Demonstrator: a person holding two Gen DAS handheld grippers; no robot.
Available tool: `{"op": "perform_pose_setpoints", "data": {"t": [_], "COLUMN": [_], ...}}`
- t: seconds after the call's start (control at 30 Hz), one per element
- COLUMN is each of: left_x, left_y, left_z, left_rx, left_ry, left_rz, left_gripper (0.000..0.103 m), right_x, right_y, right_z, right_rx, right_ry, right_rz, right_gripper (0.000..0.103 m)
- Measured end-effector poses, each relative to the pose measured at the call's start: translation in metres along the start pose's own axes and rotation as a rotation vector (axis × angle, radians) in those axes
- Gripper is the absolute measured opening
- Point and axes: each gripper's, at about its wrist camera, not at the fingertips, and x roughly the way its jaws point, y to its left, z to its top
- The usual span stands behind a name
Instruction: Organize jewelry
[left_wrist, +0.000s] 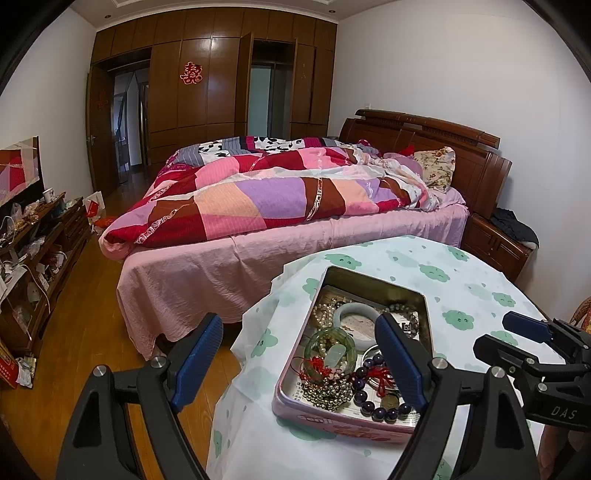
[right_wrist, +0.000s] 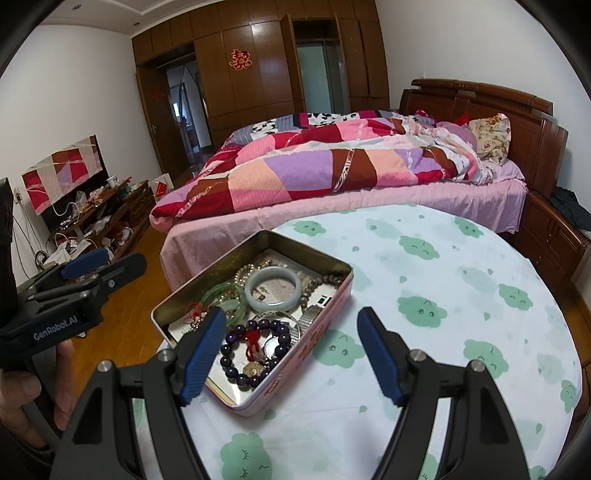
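Note:
A pink metal tin (left_wrist: 332, 424) (right_wrist: 314, 332) sits on a round table with a white cloth with green clouds (left_wrist: 461, 280) (right_wrist: 443, 277). It holds a pale jade bangle (left_wrist: 356, 314) (right_wrist: 273, 290), a green bangle (left_wrist: 330, 349) (right_wrist: 229, 304), a dark purple bead bracelet (left_wrist: 380, 404) (right_wrist: 255, 347), gold beads (left_wrist: 328, 393) and pearls. My left gripper (left_wrist: 299, 358) is open above the tin's left side, empty. My right gripper (right_wrist: 291, 350) is open above the tin's near right edge, empty; it also shows in the left wrist view (left_wrist: 524, 332).
A bed with a patchwork quilt (left_wrist: 280, 192) (right_wrist: 332, 162) stands behind the table. A cluttered low wooden cabinet (left_wrist: 33, 251) (right_wrist: 103, 221) lines the left wall. A wooden nightstand (left_wrist: 498, 243) is at the right. The floor is wood.

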Motion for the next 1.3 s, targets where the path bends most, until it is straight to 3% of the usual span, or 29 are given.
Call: {"op": "perform_pose_setpoints", "data": {"t": [1.3], "left_x": [0.013], "left_y": [-0.002], "left_z": [-0.008], "left_rx": [0.023], "left_ry": [0.039], "left_rz": [0.024], "left_gripper": [0.084], "right_x": [0.001], "right_y": [0.007], "right_z": [-0.007], "right_rx": [0.0], "right_ry": [0.011], "right_rz": [0.005], "right_gripper": [0.077]}}
